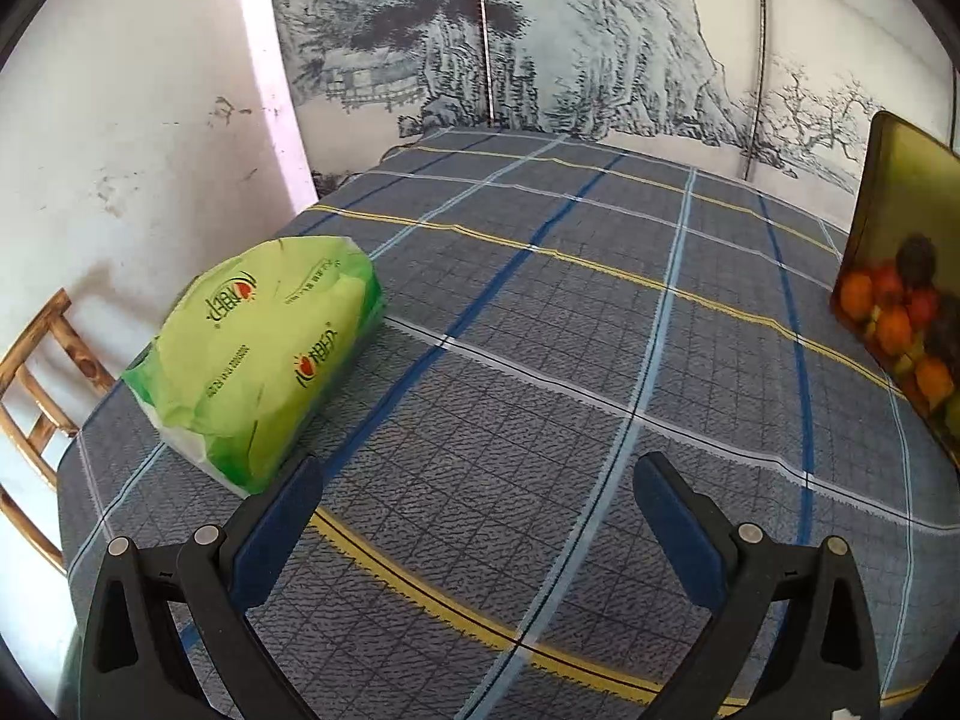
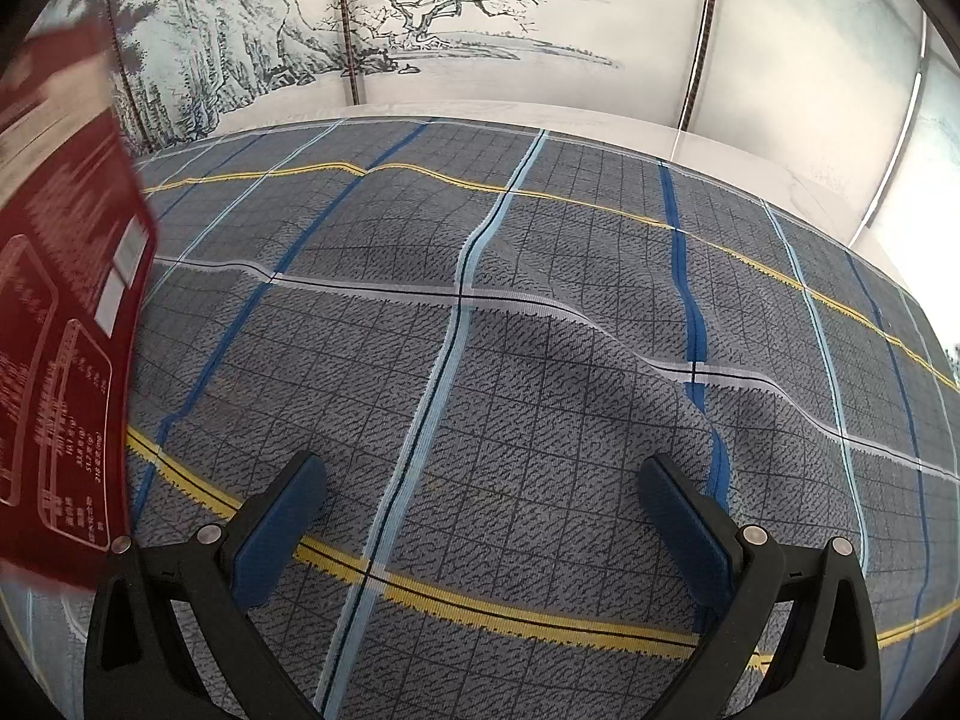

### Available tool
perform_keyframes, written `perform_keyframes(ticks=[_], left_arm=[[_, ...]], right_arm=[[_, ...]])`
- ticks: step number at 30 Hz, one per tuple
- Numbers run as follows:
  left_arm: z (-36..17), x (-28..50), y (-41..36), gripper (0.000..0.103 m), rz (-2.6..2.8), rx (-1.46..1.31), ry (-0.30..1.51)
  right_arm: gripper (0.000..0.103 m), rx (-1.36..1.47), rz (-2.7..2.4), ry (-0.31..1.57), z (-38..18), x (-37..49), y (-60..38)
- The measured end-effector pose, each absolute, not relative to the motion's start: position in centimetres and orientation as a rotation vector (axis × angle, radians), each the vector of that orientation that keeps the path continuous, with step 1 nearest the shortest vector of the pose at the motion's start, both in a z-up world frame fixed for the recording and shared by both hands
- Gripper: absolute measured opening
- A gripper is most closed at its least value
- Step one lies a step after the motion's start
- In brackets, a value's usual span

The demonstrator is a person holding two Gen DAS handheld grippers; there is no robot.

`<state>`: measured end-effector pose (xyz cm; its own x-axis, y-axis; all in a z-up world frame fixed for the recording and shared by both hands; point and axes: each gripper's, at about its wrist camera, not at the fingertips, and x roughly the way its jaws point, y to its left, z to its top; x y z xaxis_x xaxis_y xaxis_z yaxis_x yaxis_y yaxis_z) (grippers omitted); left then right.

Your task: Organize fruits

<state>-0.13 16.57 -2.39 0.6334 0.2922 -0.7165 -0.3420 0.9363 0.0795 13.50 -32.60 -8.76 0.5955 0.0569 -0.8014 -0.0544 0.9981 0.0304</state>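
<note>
Left gripper (image 1: pixel 480 492) and right gripper (image 2: pixel 480 492): jaws apart, empty above table (image 1: pixel 540 312), likely awaiting fruit; tissue pack (image 1: pixel 258 354) near left edge.

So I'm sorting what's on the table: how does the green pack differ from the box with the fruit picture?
The green pack is soft crinkled plastic lying flat on the cloth; the box is rigid and stands tilted at the right edge. The pack shows logos, the box printed fruit. Neither is touched by a claw.

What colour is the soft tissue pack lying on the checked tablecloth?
Light green with darker green ends; the tissue pack shows best in the left wrist view.
</note>
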Motion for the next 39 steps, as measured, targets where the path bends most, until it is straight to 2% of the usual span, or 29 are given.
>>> perform_keyframes(ticks=[14,28,34,39], left_arm=[[-2.9,0.1,17.1,0.103,0.445,-0.075,0.83],[-2.1,-1.0,17.6,0.103,0.467,-0.101,0.756],[2.4,-7.3,21.4,0.103,0.555,-0.193,0.616],[7.2,-14.7,24.1,0.101,0.714,-0.044,0.542]], right_arm=[[0.103,0.003,0.064,0.931,-8.8,13.5,-32.6],[0.103,0.003,0.064,0.931,-8.8,13.5,-32.6],[0.103,0.003,0.065,0.931,-8.8,13.5,-32.6],[0.103,0.003,0.064,0.931,-8.8,13.5,-32.6]])
